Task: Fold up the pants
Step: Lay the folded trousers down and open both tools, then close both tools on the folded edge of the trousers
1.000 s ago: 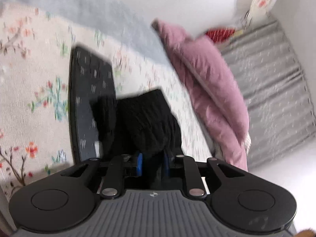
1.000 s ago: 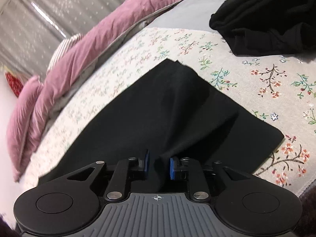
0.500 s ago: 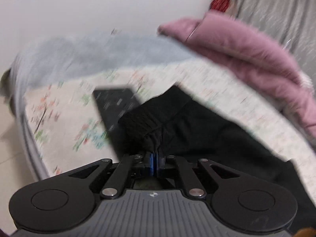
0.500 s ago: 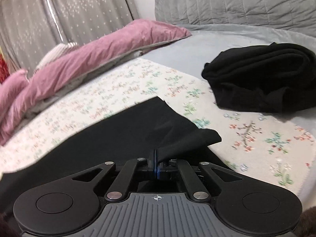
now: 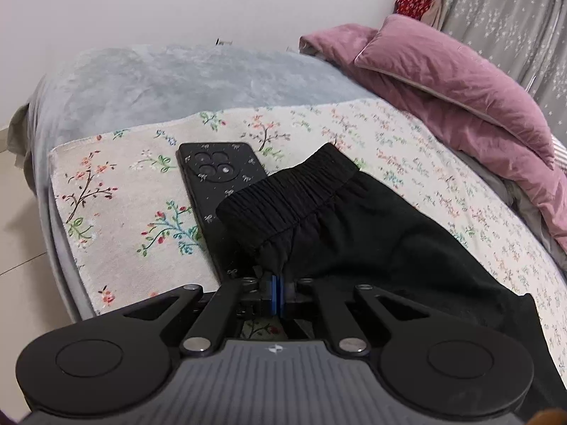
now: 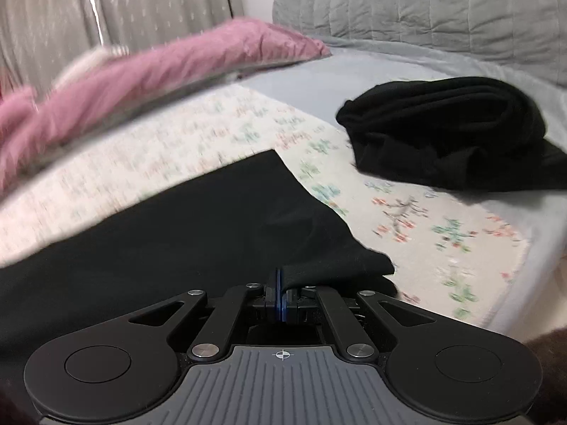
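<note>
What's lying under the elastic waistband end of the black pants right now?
A black phone with a round camera cluster lies on the floral blanket, its near end covered by the black pants, which the left gripper holds. Anything else beneath is hidden.

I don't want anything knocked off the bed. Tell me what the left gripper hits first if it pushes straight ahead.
The left gripper, shut on the pants, would push into their bunched waistband first. The phone lies just left of that line; depth is unclear.

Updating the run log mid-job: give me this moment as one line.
step: fold pants | left gripper: shut on pants at waistband | right gripper: shut on pants hem corner | phone: partly under waistband | black clothes pile: aside
</note>
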Motion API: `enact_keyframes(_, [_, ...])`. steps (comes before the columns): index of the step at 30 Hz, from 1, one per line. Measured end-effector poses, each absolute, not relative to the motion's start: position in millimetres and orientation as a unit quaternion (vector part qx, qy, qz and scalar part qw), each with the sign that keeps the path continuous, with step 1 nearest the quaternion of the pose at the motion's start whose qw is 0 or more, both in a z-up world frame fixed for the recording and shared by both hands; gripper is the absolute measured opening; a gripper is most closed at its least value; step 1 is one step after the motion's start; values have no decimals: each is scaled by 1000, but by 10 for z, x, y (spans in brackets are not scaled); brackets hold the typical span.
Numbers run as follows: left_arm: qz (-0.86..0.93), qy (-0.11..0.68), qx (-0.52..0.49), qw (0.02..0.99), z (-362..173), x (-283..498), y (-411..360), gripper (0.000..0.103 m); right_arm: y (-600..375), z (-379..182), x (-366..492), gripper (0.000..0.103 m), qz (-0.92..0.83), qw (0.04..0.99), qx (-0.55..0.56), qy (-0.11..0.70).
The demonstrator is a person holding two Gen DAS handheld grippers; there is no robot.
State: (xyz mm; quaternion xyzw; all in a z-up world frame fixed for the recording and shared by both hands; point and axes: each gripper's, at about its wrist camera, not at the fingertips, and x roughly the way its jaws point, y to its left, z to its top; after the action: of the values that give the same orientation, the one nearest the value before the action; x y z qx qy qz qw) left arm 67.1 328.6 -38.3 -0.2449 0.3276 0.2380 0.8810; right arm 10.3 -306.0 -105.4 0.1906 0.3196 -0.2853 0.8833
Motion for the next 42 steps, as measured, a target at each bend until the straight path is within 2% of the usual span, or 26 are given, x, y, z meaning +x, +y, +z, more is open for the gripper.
enact_keyframes(3, [243,343,-244,874,-361,695,3285,22,-3019,-1110,121,0,-291,877,170,342])
enact_keyframes(5, [252,360,-233,868,-339,718,3267,36,-3007,-1090,133,1,-294,877,159,345])
enact_keyframes(7, [277,363,-217,863,-286,705,3233,68,-3033,-1057,106,8,-290,879,165,342])
enact_keyframes(8, [293,361,-210,860,-256,688,3221,74,-3062,-1026,86,16,-294,876,169,343])
enact_keyframes(9, [306,357,-203,859,-218,669,3209,75,-3098,-981,55,28,-301,873,175,341])
enact_keyframes(10, [318,354,-197,857,-172,656,3195,75,-3147,-923,12,35,-310,871,182,333])
enact_keyframes(11, [328,351,-191,856,-122,651,3176,75,-3197,-850,-45,48,-319,871,193,319])
enact_keyframes(12, [333,344,-184,858,-69,644,3153,76,-3253,-776,-96,53,-326,872,201,306])
enact_keyframes(14, [338,325,-166,868,58,641,3070,77,-3358,-643,-165,54,-331,875,209,286])
enact_keyframes(17, [306,307,-136,891,248,737,2857,86,-3527,-511,-134,54,-313,884,211,277])
enact_keyframes(22, [142,325,-106,929,326,1174,2265,94,-3742,-372,125,54,-251,898,239,272])
enact_keyframes(24, [74,333,-98,935,293,1393,2007,95,-3747,-352,270,58,-230,903,238,275])
enact_keyframes(32, [-86,336,58,936,-15,2161,1169,95,-3976,-537,821,58,-148,923,204,291])
enact_keyframes(39, [-117,371,75,918,-325,2698,1063,94,-4298,-892,1082,57,-136,919,205,309])
enact_keyframes(42, [-139,380,65,912,-441,2854,1045,90,-4340,-997,1148,55,-135,917,195,321])
